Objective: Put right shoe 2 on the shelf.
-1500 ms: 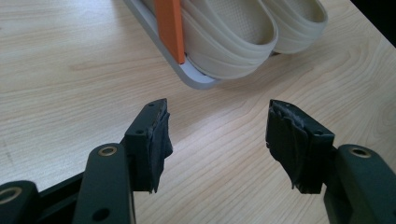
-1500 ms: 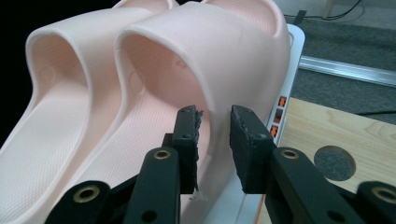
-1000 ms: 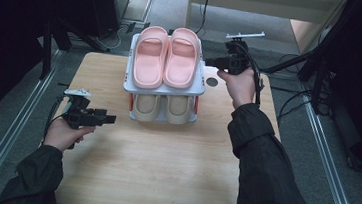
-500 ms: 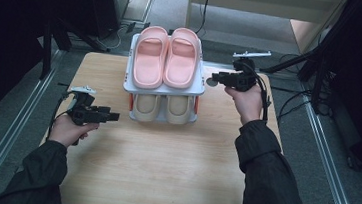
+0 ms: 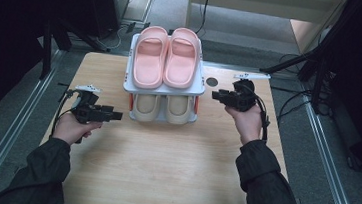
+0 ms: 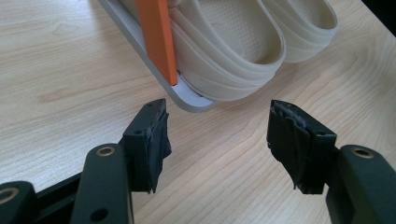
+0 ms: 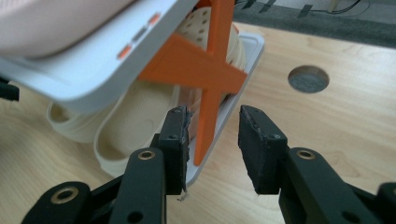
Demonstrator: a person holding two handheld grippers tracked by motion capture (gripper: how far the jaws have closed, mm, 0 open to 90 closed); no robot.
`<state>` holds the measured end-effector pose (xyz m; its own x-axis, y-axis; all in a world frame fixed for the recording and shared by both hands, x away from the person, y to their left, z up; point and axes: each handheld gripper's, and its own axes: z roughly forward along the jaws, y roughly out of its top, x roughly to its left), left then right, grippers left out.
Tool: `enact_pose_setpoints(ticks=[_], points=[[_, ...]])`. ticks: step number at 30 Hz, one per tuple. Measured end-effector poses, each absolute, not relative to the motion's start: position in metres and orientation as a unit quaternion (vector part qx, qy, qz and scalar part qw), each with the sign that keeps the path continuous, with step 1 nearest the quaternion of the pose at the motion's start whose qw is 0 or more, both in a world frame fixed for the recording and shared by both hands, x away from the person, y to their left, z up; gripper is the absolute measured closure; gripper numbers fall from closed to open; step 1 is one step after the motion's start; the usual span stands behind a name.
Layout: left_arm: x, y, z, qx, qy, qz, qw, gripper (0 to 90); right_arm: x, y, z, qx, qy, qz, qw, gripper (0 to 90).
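A white two-tier shoe rack [image 5: 201, 85] with orange struts stands at the table's far middle. A pair of pink slippers [image 5: 166, 55] lies on its top shelf, and a pair of beige slippers [image 5: 163, 108] on the bottom one. My left gripper [image 5: 116, 115] hovers just left of the rack's front corner. In the left gripper view it [image 6: 218, 107] is open wide, empty, and pointed at the beige slippers [image 6: 233, 51]. My right gripper [image 5: 216, 95] is held just right of the rack. It [image 7: 214, 112] is open and faces the orange cross brace [image 7: 196, 65].
A round hole [image 5: 212, 81] sits in the wooden tabletop [image 5: 162, 170] behind the right gripper. Cables trail off the table's right edge. Dark stands and equipment surround the table, and bare wood stretches in front of the rack.
My right gripper has come back and down from beside the top shelf to the lower tier's right side. My left gripper has drifted slightly nearer the person.
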<state>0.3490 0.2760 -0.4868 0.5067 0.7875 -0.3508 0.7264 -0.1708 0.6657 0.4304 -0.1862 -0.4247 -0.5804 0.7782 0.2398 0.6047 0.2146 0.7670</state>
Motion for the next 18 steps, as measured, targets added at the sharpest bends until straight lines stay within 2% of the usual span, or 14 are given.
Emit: enact_pose_setpoints(ticks=[18], points=[[0.348, 0.272, -0.488, 0.77, 0.49, 0.041, 0.406, 38.2, 0.39, -0.186, -0.459, 0.416, 0.789, 0.445, 0.08, 58.7]])
